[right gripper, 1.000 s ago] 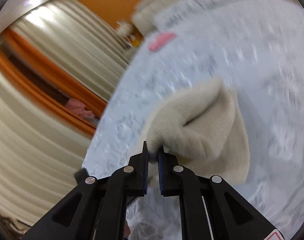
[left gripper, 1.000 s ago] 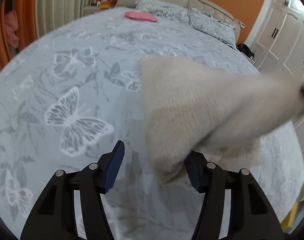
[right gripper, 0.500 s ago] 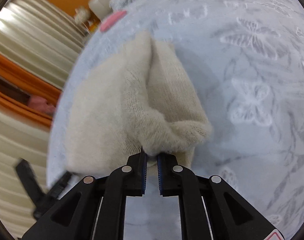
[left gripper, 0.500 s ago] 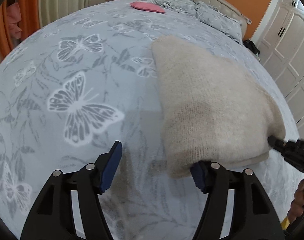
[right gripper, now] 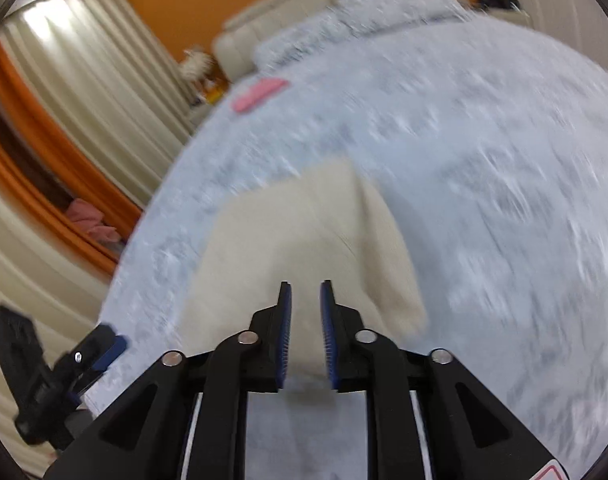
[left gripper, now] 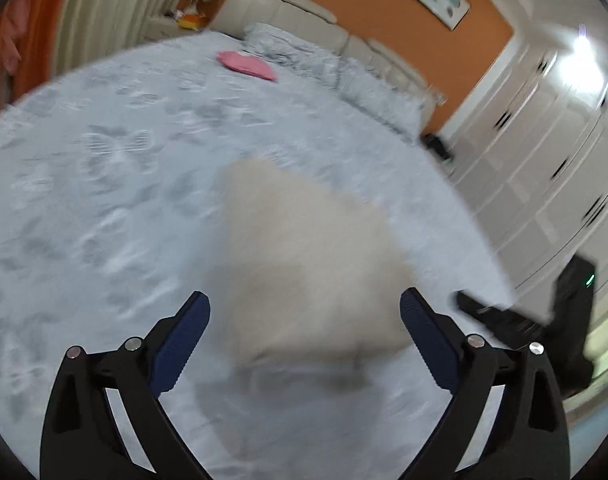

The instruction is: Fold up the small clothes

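The bed (left gripper: 103, 200), soft quilting printed grey, serves as folding surface. On it lies the knit (left gripper: 304, 264), a fuzzy cream garment doubled into a rough wedge, apparently just laid down. The left gripper (left gripper: 304, 320) is opening wide above it, touching nothing. The right gripper (right gripper: 306, 320), narrow, is opening too, knit between the jaws, seemingly released.

Sweater (left gripper: 304, 264) lies flat on the bed (left gripper: 103, 200), dead ahead at 12 o'clock of my left claw (left gripper: 304, 320). Small folded cloth (left gripper: 245, 65) far off at 11, near the pillows (left gripper: 324, 68); headboard (left gripper: 304, 16) behind those. Wardrobe (left gripper: 544, 168) off the bed at 2. My right claw (left gripper: 500, 320) sits at 3, beside the sweater's edge.
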A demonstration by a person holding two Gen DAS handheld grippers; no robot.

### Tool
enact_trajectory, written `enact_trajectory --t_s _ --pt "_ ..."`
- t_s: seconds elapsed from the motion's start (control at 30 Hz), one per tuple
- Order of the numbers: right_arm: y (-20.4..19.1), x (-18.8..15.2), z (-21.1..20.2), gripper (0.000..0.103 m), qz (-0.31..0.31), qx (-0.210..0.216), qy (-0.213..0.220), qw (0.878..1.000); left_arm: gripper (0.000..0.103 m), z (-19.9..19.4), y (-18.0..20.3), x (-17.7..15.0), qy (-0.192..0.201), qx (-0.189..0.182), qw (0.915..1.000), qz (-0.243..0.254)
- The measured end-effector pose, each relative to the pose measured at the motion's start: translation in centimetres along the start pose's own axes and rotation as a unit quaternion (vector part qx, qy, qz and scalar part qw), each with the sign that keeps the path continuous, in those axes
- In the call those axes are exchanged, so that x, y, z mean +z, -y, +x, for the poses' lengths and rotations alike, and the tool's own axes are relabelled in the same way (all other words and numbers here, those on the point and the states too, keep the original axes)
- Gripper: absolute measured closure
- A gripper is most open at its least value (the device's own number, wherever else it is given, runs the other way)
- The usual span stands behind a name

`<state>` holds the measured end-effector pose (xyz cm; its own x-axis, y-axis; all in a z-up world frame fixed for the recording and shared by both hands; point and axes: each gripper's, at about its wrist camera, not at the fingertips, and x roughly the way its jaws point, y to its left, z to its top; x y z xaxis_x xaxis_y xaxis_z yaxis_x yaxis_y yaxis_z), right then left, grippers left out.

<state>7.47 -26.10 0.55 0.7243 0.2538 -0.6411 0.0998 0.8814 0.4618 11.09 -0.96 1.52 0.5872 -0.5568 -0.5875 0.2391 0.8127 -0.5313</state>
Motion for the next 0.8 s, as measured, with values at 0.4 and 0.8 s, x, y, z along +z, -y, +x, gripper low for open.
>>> enact_trajectory --t_s 0.4,0.8 --pt "2.1 -0.1 9.5 0.093 -0.022 -0.122 -0.034 0.992 0.01 14.3 -3.5 -0.9 -0.091 0.133 0.9864 -0.034" --pt "3.2 0.4 9.8 0.094 -0.02 -0.105 -0.046 0.993 0.007 14.7 -2.5 -0.4 -0.09 0.159 0.9831 0.007"
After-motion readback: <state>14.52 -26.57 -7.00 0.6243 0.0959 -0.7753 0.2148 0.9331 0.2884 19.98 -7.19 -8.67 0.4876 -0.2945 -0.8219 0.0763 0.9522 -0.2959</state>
